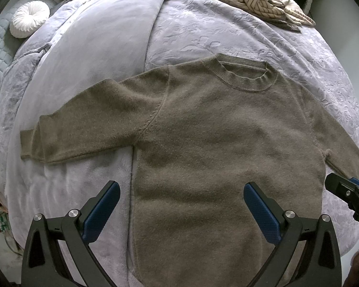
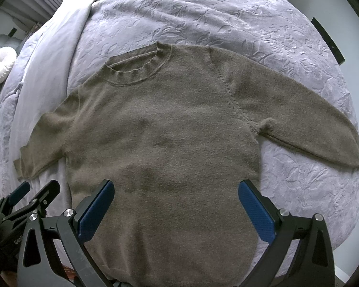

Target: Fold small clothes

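One sweater [image 1: 203,131] flat; two tools [image 1: 182,201] [image 2: 176,199] agape.

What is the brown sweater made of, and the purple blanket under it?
The sweater looks like soft knitted wool or something similar: fuzzy matte surface, ribbed collar. The blanket looks like plush fleece with a pressed leaf pattern and a slight sheen. The exact fibres can't be told from the pictures.

- Sweater [image 1: 203,138]: plain olive-brown, under both grippers.
- Bedspread [image 2: 227,19]: pale lavender, embossed leaf pattern.
- Pads [image 1: 103,212]: blue, on black frames.
- Cushion [image 1: 30,19], far left: white.
- Clothes pile [image 1: 263,0], far ahead: cream with dark stripes, on grey-brown.
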A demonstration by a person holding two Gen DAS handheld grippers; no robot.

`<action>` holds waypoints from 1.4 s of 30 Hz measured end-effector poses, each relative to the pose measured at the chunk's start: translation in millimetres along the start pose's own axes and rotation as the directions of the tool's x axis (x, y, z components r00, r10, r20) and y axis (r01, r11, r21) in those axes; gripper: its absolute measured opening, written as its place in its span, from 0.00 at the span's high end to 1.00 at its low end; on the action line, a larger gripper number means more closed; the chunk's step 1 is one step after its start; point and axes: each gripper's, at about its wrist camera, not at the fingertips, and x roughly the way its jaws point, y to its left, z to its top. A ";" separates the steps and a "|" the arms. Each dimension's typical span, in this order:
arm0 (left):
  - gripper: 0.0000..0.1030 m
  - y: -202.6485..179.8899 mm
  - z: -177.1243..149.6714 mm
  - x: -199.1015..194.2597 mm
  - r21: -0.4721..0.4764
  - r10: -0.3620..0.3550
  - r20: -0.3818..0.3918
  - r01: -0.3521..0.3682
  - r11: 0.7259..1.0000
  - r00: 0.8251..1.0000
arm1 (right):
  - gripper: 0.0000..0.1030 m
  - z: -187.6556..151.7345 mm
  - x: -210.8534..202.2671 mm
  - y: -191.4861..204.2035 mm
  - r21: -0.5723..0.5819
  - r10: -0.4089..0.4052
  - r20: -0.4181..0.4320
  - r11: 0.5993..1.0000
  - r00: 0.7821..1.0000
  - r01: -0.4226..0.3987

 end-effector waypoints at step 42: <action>0.00 20.8 9.0 22.5 -0.045 -0.068 -0.034 0.066 0.997 0.997 | 0.00 1.8 16.1 17.2 -0.002 -0.031 -0.017 1.000 0.999 0.031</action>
